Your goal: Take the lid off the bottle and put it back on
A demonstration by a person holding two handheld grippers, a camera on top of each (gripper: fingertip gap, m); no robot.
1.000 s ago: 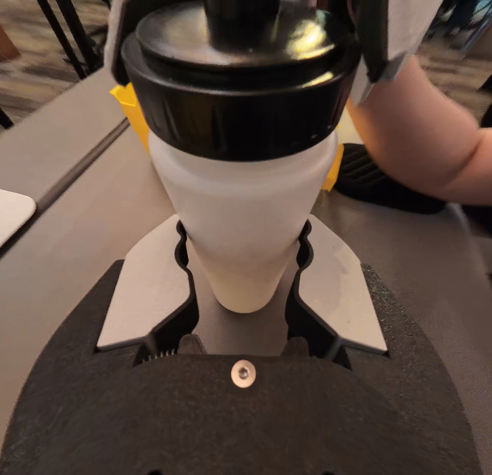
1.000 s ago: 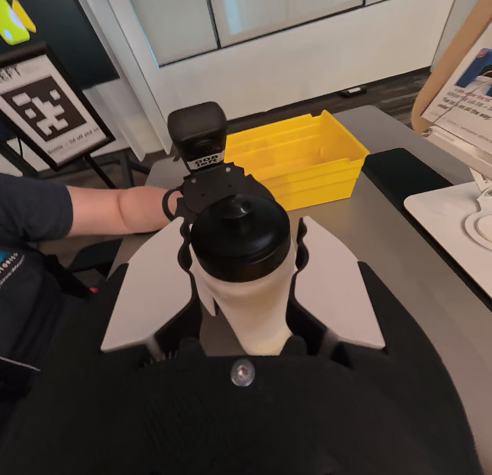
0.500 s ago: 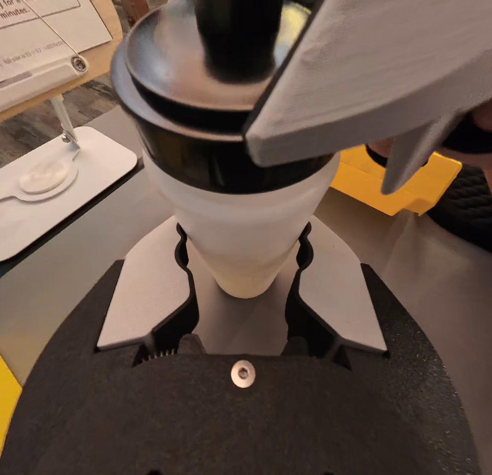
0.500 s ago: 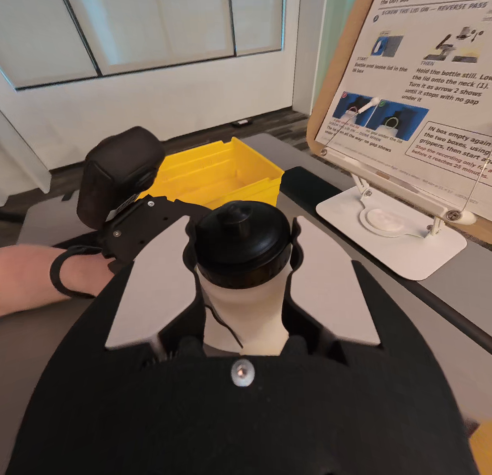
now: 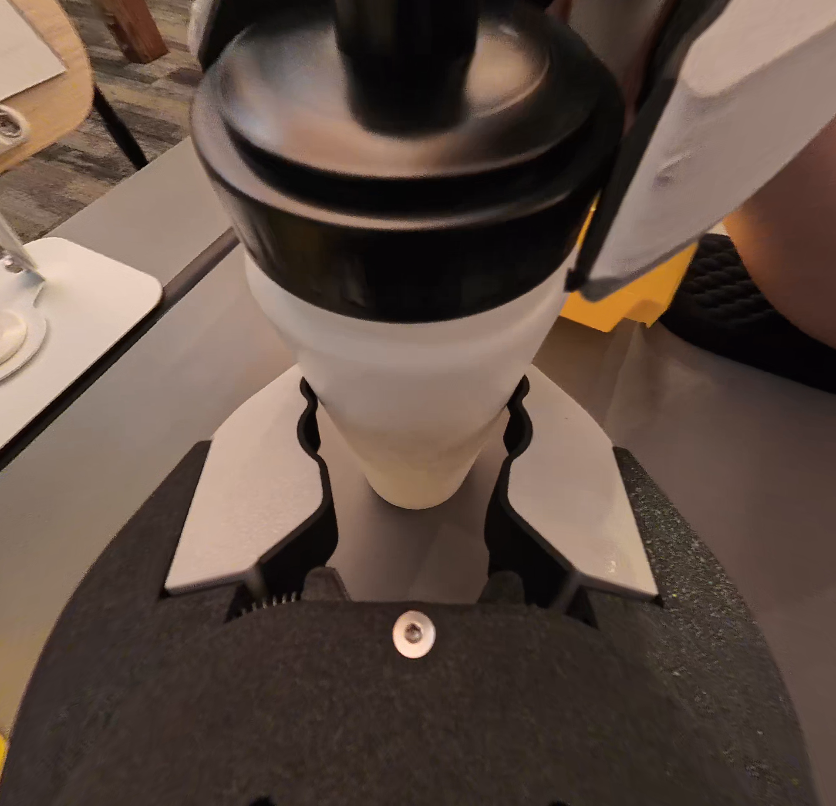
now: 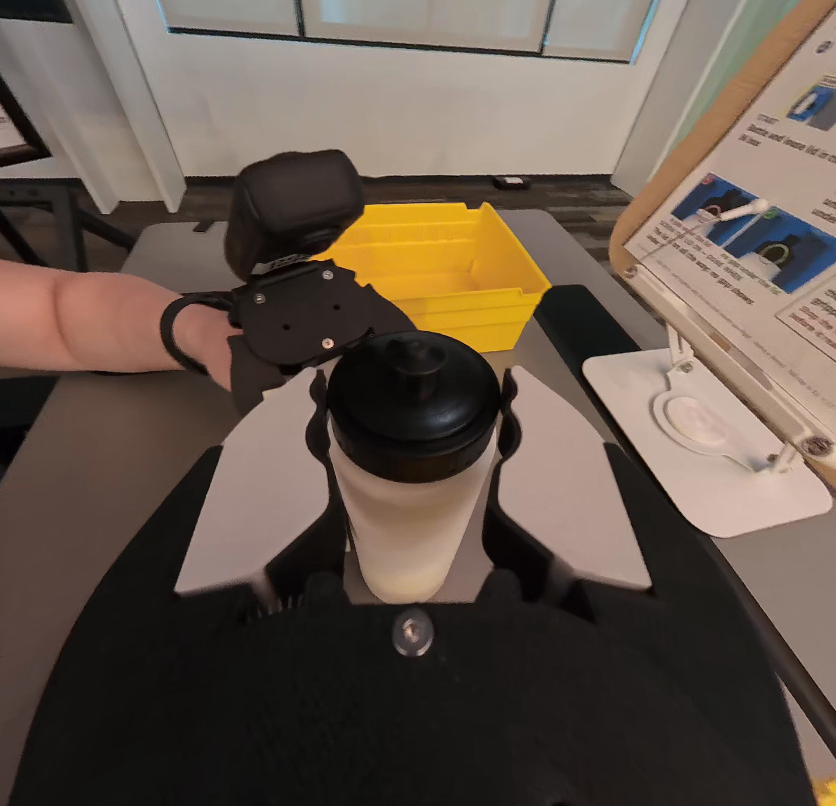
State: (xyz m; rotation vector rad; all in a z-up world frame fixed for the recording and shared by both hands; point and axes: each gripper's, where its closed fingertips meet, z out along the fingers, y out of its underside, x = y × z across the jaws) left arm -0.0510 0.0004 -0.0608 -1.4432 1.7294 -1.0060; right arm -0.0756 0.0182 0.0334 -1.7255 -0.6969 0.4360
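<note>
the bottle (image 6: 407, 526) stands upright on the table (image 6: 113, 458), yellow bin (image 6: 448, 273) at 12 o'clock. left gripper (image 5: 414, 404) pinches its pale body; right gripper (image 6: 414, 409) clamps the black lid (image 6: 414, 404). it looks light, slick, squeezable plastic: hold low, grip the lid's ribbed rim.

Both wrist cameras look along their fingers from very close; they share the bottle (image 5: 420, 377) (image 6: 407, 526) from opposite sides.
</note>
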